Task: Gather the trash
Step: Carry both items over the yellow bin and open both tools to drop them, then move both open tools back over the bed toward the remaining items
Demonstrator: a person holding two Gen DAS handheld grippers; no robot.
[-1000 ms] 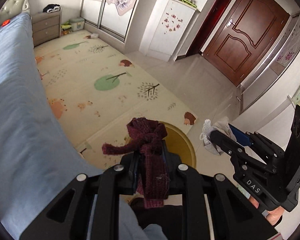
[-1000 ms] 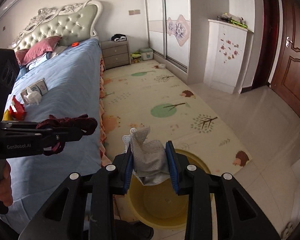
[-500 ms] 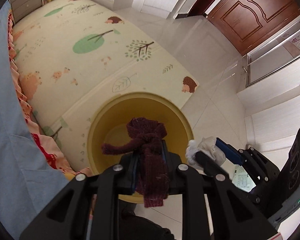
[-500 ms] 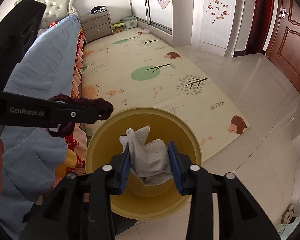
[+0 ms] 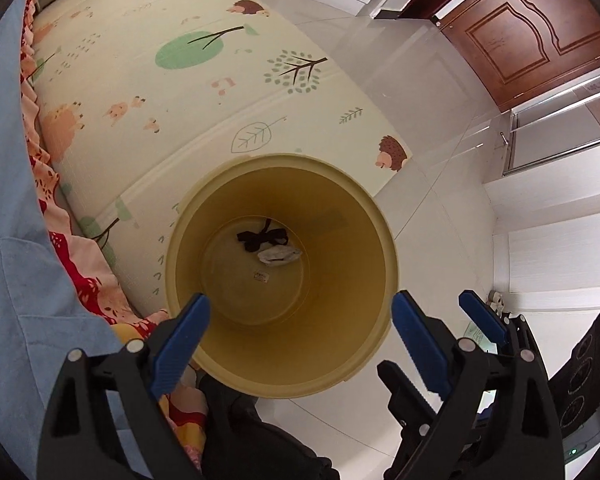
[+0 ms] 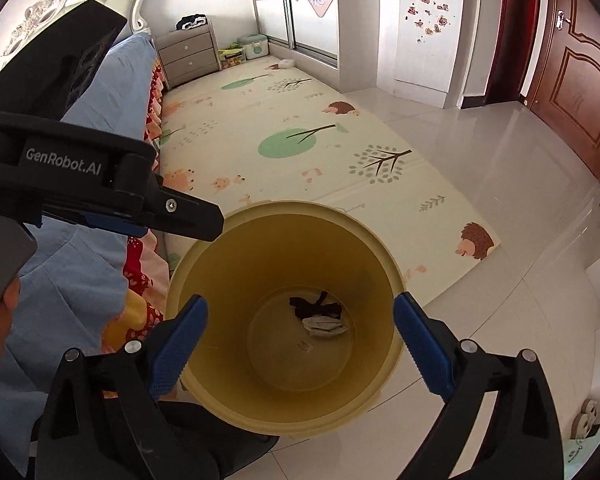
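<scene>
A yellow bin [image 5: 384, 264] [image 6: 392, 280] stands on the floor beside the bed. At its bottom lie a dark knitted piece [image 5: 262, 238] [image 6: 314, 307] and a crumpled white cloth [image 5: 280, 256] [image 6: 325, 326], touching each other. My left gripper [image 5: 300, 316] hangs above the bin's near rim, jaws opening wide, with nothing between them. My right gripper [image 6: 300, 316] hovers over the bin too, jaws opening, also empty. In the left wrist view the right gripper's fingers [image 5: 480, 316] show at the lower right. The left gripper's body [image 6: 100, 196] crosses the right wrist view from the left.
A bed with a blue sheet [image 5: 16, 264] [image 6: 80, 280] and a red-patterned frill runs along the left. A play mat [image 5: 180, 92] [image 6: 300, 148] with trees and hedgehogs covers the floor beyond the bin. White tiles [image 6: 520, 240], a wardrobe and a brown door [image 5: 540, 40] lie to the right.
Both grippers came down over the bin and opened. The dark knitted piece left the left gripper and the white cloth left the right; both now lie at the bin's bottom.
</scene>
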